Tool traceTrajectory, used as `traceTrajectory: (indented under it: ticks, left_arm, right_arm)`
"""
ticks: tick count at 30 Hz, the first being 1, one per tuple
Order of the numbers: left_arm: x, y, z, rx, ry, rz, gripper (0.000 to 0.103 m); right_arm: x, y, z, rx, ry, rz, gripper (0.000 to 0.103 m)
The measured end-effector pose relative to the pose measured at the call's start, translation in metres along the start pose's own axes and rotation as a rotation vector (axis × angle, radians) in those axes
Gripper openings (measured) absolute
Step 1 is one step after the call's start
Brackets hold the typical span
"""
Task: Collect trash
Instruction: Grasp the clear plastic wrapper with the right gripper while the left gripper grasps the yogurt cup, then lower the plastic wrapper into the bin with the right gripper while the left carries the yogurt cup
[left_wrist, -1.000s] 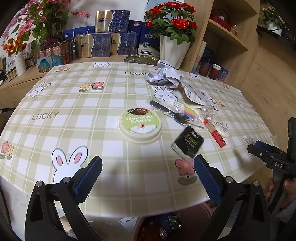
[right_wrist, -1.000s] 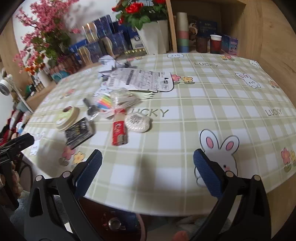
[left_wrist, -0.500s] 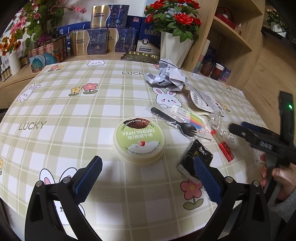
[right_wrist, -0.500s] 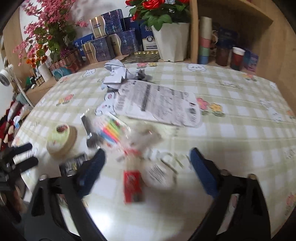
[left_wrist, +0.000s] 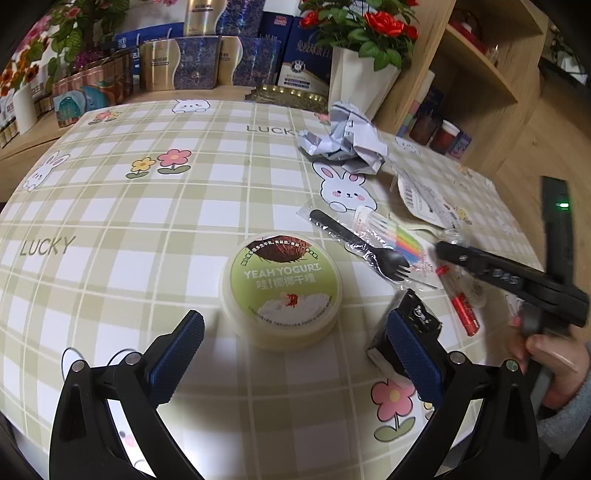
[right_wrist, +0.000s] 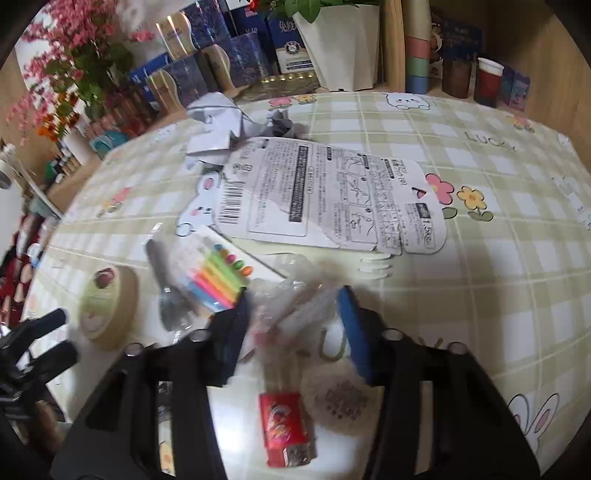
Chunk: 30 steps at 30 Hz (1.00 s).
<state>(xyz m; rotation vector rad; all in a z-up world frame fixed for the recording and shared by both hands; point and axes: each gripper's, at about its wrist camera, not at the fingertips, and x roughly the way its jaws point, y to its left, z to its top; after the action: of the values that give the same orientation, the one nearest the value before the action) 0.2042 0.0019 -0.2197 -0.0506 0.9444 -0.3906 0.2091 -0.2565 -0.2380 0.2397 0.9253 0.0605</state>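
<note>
Trash lies on a checked tablecloth. A green-lidded yogurt cup (left_wrist: 280, 288) sits just ahead of my open left gripper (left_wrist: 295, 343), between its fingers' line. A black packet (left_wrist: 413, 325) lies by the left gripper's right finger. My right gripper (right_wrist: 295, 317) is open with its fingers on either side of a crumpled clear wrapper (right_wrist: 295, 299). A red wrapper (right_wrist: 284, 424) and a round white lid (right_wrist: 340, 398) lie below the right gripper. A black plastic fork (left_wrist: 358, 240), coloured candles in a bag (right_wrist: 218, 280), a printed card (right_wrist: 332, 192) and crumpled paper (left_wrist: 343, 140) lie farther off.
A white flower pot (left_wrist: 354, 77), gift boxes (left_wrist: 199, 62) and flowers (right_wrist: 66, 74) stand behind the table. A wooden shelf with cups (right_wrist: 487, 81) stands at the back right. The right gripper (left_wrist: 509, 280) shows in the left wrist view over the table's right side.
Both grippers have moved forward over the table. The left gripper neared the yogurt cup. The right gripper dropped toward the clear wrapper and its fingers have narrowed around it.
</note>
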Motion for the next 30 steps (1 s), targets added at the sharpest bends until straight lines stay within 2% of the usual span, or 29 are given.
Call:
traceTrajectory:
  ticks: [8,13,17,18,19,25,30]
  left_arm:
    - [0.031,-0.002,0.011,0.04,0.056,0.085,0.097]
    - [0.04,0.004,0.018,0.02,0.061,0.124,0.097]
    - [0.044,-0.001,0.019,0.056,0.066,0.15,0.096]
    - [0.043,-0.002,0.018,0.072,0.061,0.152,0.092]
    - [0.042,-0.003,0.018,0.076,0.052,0.155,0.083]
    - [0.031,0.008,0.017,0.012,0.04,0.121,0.082]
    - [0.014,0.003,0.017,0.029,0.012,0.112,0.082]
  right_arm:
    - [-0.022,-0.004,-0.01,0.02,-0.044,0.05,0.031]
    - [-0.031,-0.001,-0.014,0.022,-0.058,0.078,0.03]
    - [-0.035,0.0,-0.017,0.028,-0.061,0.089,0.029]
    - [-0.035,0.0,-0.018,0.028,-0.061,0.09,0.029]
    - [-0.036,0.001,-0.019,0.029,-0.06,0.092,0.029]
    - [-0.042,0.004,-0.026,0.035,-0.048,0.092,0.029]
    - [-0.053,0.006,-0.032,0.024,-0.061,0.088,0.028]
